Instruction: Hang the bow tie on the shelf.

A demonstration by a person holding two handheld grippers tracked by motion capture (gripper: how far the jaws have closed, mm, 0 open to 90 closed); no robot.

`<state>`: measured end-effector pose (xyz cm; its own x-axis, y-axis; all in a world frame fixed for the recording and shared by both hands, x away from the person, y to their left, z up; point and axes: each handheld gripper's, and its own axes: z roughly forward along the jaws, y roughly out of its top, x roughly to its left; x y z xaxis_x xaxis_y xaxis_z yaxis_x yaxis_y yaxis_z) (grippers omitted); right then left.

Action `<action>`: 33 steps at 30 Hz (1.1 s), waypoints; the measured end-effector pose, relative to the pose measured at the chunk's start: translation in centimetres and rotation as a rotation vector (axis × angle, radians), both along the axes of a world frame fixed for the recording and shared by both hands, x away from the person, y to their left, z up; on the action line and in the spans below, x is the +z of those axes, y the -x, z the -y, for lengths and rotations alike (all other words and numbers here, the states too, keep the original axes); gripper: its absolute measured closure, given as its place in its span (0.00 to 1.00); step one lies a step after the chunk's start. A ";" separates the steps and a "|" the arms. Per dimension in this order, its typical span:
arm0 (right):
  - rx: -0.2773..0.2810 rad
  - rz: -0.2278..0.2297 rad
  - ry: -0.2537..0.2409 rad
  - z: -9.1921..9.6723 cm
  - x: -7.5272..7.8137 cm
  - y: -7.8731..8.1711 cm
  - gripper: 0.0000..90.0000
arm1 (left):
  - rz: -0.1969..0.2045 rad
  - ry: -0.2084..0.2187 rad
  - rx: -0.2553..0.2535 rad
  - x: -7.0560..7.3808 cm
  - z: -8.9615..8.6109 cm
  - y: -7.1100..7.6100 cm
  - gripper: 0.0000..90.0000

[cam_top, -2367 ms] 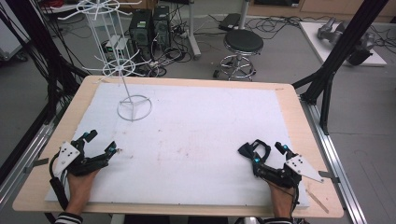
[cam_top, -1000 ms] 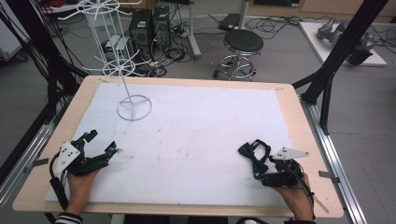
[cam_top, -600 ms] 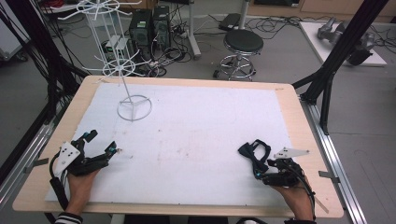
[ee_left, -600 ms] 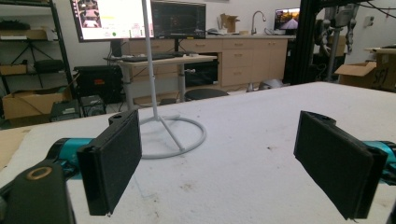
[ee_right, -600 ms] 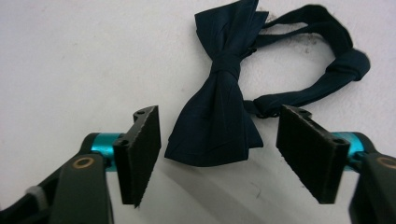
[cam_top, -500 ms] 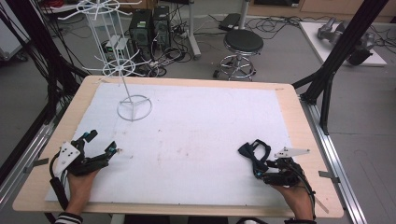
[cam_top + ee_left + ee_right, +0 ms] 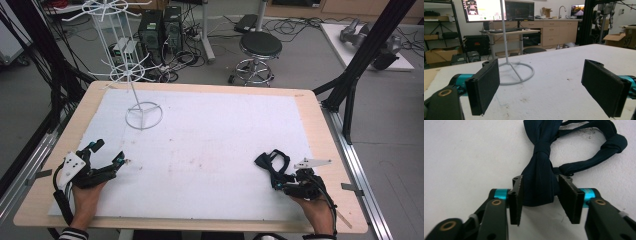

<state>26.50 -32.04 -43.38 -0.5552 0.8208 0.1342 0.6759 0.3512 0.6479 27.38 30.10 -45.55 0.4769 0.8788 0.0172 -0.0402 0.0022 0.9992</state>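
White padding covers the wooden desk [image 7: 310, 100], with a stool [image 7: 260, 47] and computer towers on the grey floor beyond its far edge. On the padding, toward the far left corner, stands a white wire rack [image 7: 143, 116] on a ring base. Well away from the rack, near the desk's near right corner, lies a dark navy bow tie [image 7: 272, 162] with its strap looped beside it.

The right gripper [image 7: 280, 181] lies low at the near end of the bow tie. In the right gripper view its fingers [image 7: 569, 197] stand on either side of the tie's near wing [image 7: 539, 187], which sits squarely between them, its knot just beyond the fingertips. The fingers have just been closing on it; the left pad seems to meet the cloth while a thin gap may remain at the right pad, though the angle makes that hard to judge, so I cannot tell whether the grip is made.

The left gripper [image 7: 107, 155] rests near the desk's near left edge, on the near side of the rack, its fingers [image 7: 484, 85] spread wide with nothing between them and the rack's base [image 7: 516, 72] ahead.
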 end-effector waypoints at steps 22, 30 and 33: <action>0.013 0.072 0.013 -0.7 0.7 0.5 0.95 | 0.001 0.003 0.001 0.0 0.0 0.0 0.17; 0.020 0.192 -0.078 -1.2 2.0 0.6 0.95 | -0.001 0.002 0.001 0.0 0.0 0.0 0.17; 0.020 0.259 -0.134 -1.6 2.7 0.6 0.95 | -0.001 0.002 0.001 0.0 0.0 0.0 0.17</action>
